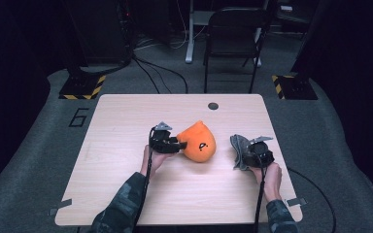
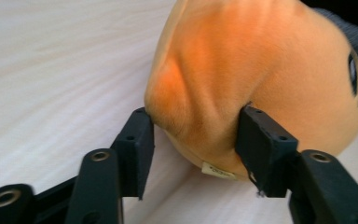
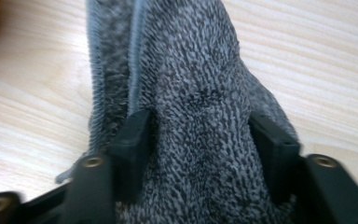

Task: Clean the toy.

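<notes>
An orange plush toy (image 1: 198,141) with a small black face lies near the middle of the wooden table (image 1: 126,116). My left gripper (image 1: 178,144) reaches it from the left. In the left gripper view the plush (image 2: 242,60) bulges between the jaws of that gripper (image 2: 195,116); the pads stand apart and only brush its sides. A grey knitted cloth (image 1: 238,145) lies bunched at the right. My right gripper (image 1: 246,154) is over its near end. In the right gripper view a ridge of the cloth (image 3: 191,70) fills the gap of this gripper (image 3: 200,119), whose jaws are spread.
A round cable hole (image 1: 213,106) sits near the table's far edge. A black folding chair (image 1: 233,29) stands on the floor beyond the table. Bare wood lies left of the plush and along the near edge.
</notes>
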